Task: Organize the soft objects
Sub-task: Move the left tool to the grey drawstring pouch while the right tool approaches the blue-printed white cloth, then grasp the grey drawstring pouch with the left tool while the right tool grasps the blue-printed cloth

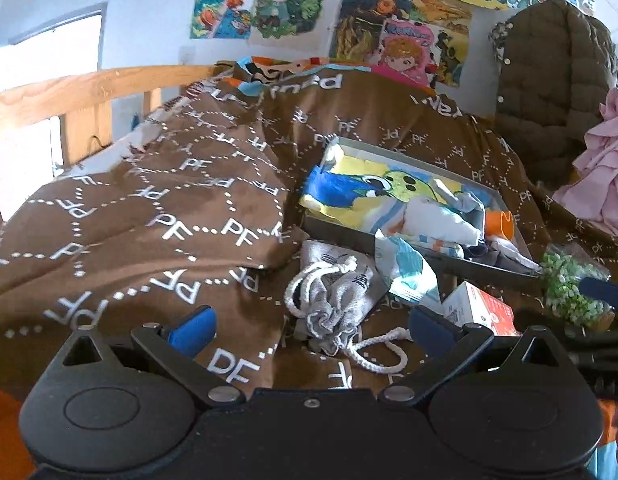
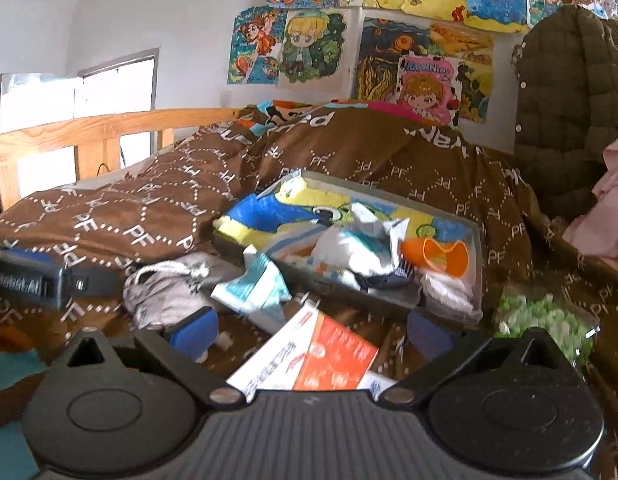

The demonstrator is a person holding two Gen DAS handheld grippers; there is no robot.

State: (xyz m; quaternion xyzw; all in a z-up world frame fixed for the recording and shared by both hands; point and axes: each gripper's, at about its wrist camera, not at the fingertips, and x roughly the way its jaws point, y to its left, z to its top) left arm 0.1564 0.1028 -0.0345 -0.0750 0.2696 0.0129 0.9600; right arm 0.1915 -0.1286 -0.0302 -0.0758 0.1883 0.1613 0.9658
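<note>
Left gripper [image 1: 311,330] gapes empty over the drawstring bag [image 1: 335,300]; only the right gripper [image 2: 311,330], wide open, shows the orange-and-white box [image 2: 309,356] by the tray [image 2: 479,276] edge.

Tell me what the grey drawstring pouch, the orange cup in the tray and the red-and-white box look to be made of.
Grey drawstring pouch: woven cloth, matte, going by its soft creases and white braided cord.
Orange cup: probably plastic; smooth, slightly glossy, with a thin wall that keeps its shape.
Red-and-white box: likely printed cardboard, with flat faces and sharp folded edges.
</note>
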